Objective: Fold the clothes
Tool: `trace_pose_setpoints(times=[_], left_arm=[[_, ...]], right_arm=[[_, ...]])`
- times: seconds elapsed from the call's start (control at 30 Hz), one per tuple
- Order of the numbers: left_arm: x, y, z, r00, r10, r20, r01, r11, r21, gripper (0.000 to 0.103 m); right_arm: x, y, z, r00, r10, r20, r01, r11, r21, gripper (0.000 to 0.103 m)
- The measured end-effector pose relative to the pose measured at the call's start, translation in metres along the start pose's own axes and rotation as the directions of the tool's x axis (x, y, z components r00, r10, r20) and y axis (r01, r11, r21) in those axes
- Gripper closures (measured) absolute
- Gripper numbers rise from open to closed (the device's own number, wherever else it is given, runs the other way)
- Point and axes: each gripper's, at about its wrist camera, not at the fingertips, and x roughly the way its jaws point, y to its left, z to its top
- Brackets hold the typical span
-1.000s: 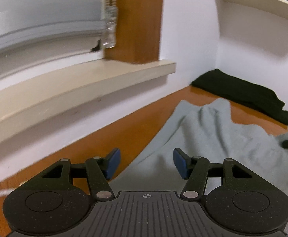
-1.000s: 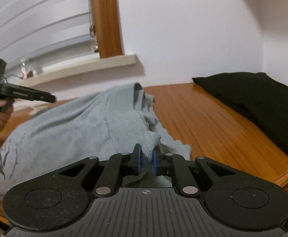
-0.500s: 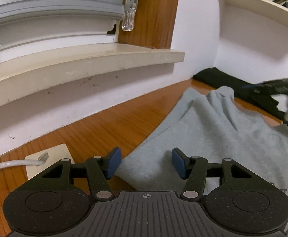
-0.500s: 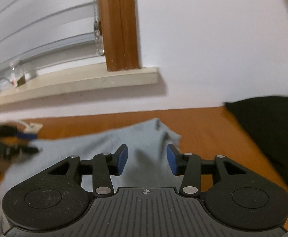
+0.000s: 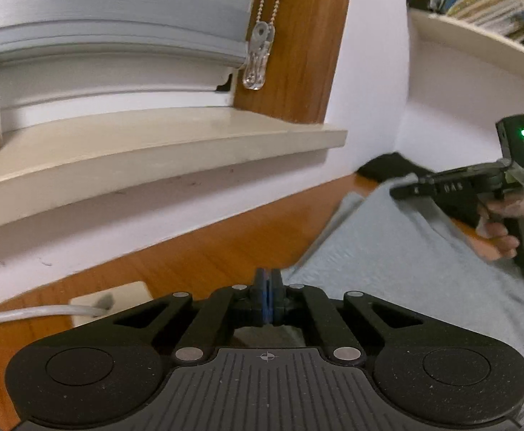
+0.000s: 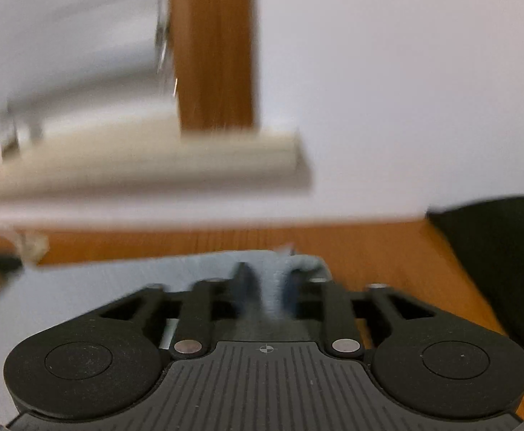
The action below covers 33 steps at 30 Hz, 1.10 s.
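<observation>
Nearby, windowsill [image 5: 161,143]; left fingers [image 5: 268,287] shut on grey shirt [image 5: 387,251] corner, right fingers [image 6: 240,276] parted.

Soft, even indoor light, no glare; a faint shadow under the windowsill [image 5: 161,143]. The left wrist view is mostly sharp, with fisheye bending straight lines toward the edges. The right wrist view is heavily motion-blurred, its windowsill [image 6: 147,161] smeared sideways

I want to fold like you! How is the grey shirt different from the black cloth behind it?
The grey shirt is pale and lies spread out near the grippers; the black cloth is dark and bunched against the far wall. The left gripper is shut at the grey shirt's edge; nothing touches the black cloth. Both lie on the wooden surface.
</observation>
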Motion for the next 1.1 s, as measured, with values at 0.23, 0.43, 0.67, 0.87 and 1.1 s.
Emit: trace_pose_setpoints(times=[0.23,0.43,0.67,0.87,1.1], left_arm=[[-0.003,-0.017,0.001,0.999,0.045,0.019,-0.046,0.997,0.058,0.068],[0.0,-0.042,0.0,1.0,-0.013,0.002,0.013,0.994,0.112,0.058],[0.005,-0.051,-0.004,0.999,-0.032,-0.013,0.033,0.992,0.125,0.057],[0.003,-0.051,-0.003,1.0,-0.029,-0.008,0.03,0.993,0.118,0.057],[0.005,-0.058,-0.004,0.999,-0.038,-0.024,0.042,0.988,0.149,0.054]], right_arm=[[-0.057,-0.019,-0.039,1.0,-0.004,0.03,0.003,1.0,0.029,0.055],[-0.11,-0.024,-0.102,0.999,0.01,-0.049,-0.006,0.997,0.072,0.047],[-0.135,-0.031,-0.135,0.997,0.048,-0.062,-0.037,0.986,0.164,0.07],[-0.152,-0.027,-0.145,0.998,-0.059,0.036,0.055,0.992,0.112,0.098],[-0.152,-0.007,-0.135,0.973,-0.212,0.093,0.212,0.977,0.01,0.088]])
